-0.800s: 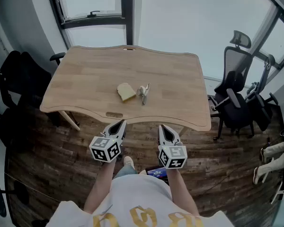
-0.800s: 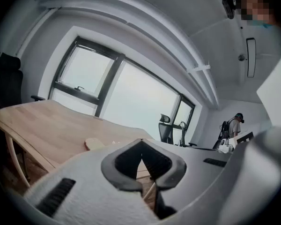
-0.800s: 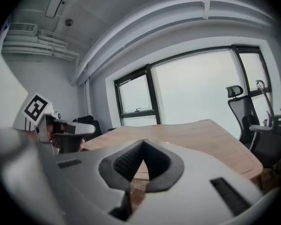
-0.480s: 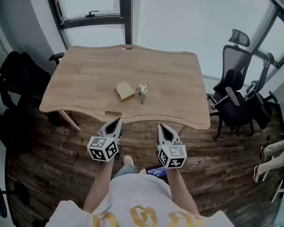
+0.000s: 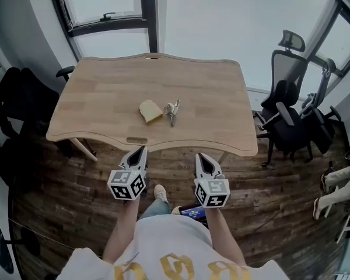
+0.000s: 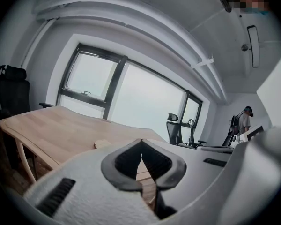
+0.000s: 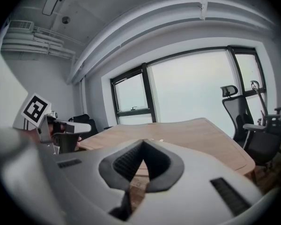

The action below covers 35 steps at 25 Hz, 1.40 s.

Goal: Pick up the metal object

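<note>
A small shiny metal object (image 5: 172,111) lies near the middle of the wooden table (image 5: 105,92), right beside a pale yellow sponge-like block (image 5: 149,111). Both grippers hang in front of the table's near edge, over the floor. My left gripper (image 5: 141,149) is shut with nothing between its tips. My right gripper (image 5: 199,156) is shut and empty too. In the left gripper view the jaw tips (image 6: 141,140) meet, and the block (image 6: 102,144) shows just above them. In the right gripper view the tips (image 7: 143,141) touch as well.
Black office chairs (image 5: 289,112) stand right of the table, and dark chairs (image 5: 14,98) stand at its left. A window (image 5: 111,4) runs behind the table. The floor (image 5: 70,214) is dark wood. A person (image 6: 244,121) stands far off in the left gripper view.
The table and its objects have slid slightly up and left in the head view. Both grippers stay shut and nearly where they were.
</note>
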Available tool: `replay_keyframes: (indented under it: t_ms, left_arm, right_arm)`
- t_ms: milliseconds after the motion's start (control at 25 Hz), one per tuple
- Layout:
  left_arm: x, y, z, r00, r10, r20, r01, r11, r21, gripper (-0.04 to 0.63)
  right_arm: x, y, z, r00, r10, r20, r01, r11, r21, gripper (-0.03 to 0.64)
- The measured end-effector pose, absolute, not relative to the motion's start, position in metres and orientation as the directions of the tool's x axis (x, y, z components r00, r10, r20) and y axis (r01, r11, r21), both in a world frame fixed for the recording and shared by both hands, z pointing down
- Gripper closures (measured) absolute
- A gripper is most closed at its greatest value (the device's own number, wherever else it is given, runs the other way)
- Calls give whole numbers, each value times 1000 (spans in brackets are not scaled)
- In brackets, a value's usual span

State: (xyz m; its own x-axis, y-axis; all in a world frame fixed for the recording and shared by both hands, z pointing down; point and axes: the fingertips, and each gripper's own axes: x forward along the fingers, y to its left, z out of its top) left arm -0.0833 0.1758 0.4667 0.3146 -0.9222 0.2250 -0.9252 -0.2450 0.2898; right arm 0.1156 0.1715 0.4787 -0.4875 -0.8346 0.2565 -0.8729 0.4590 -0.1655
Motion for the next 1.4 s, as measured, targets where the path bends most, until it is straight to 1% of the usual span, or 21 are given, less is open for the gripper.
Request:
replay_keyframes:
  t_ms: [120, 280, 400, 520, 600, 800, 920, 1160, 1280, 1400]
  left_arm:
    - [-82, 168, 470, 306, -925, 225, -928, -236, 288, 575]
    - [-90, 150, 476, 287, -927, 239, -944, -231, 238, 575]
    - [-93, 129, 483, 306, -922, 238, -935, -244, 258, 575]
    - [-92, 100, 499, 340, -897, 281, -927, -270, 261, 575]
    - [-93, 78, 510, 355, -879, 318, -926, -282, 252, 557]
    - [-92, 21, 536, 374, -843, 386, -924, -302, 236, 575]
    - [-93, -8, 545, 382, -828, 410, -924, -329, 196, 575]
    - [-109, -57, 555, 408, -800, 440, -913, -372, 170, 575]
    - [-112, -74, 553, 446, -784, 431, -895, -401, 196, 575]
    - [-116, -87, 551, 482, -773, 412, -876, -416, 244, 575]
  right_arm:
    - [119, 164, 485, -477, -837, 270, -879, 445, -172, 606]
    - [115, 146, 493, -471, -834, 287, -882, 439, -170, 606]
    - [110, 125, 499, -469, -829, 306, -883, 438, -167, 606]
    - [104, 97, 507, -463, -823, 328, -886, 434, -160, 606]
    - [98, 76, 512, -458, -819, 345, -888, 435, -146, 606]
    - [85, 24, 528, -454, -803, 386, -890, 434, -143, 606]
    - [78, -5, 533, -451, -799, 398, -892, 421, -166, 606]
    - [46, -54, 543, -462, -783, 418, -886, 432, -170, 606]
    - [33, -67, 544, -467, -778, 421, -882, 444, -158, 606]
    - [29, -76, 545, -453, -788, 416, -890, 424, -167, 606]
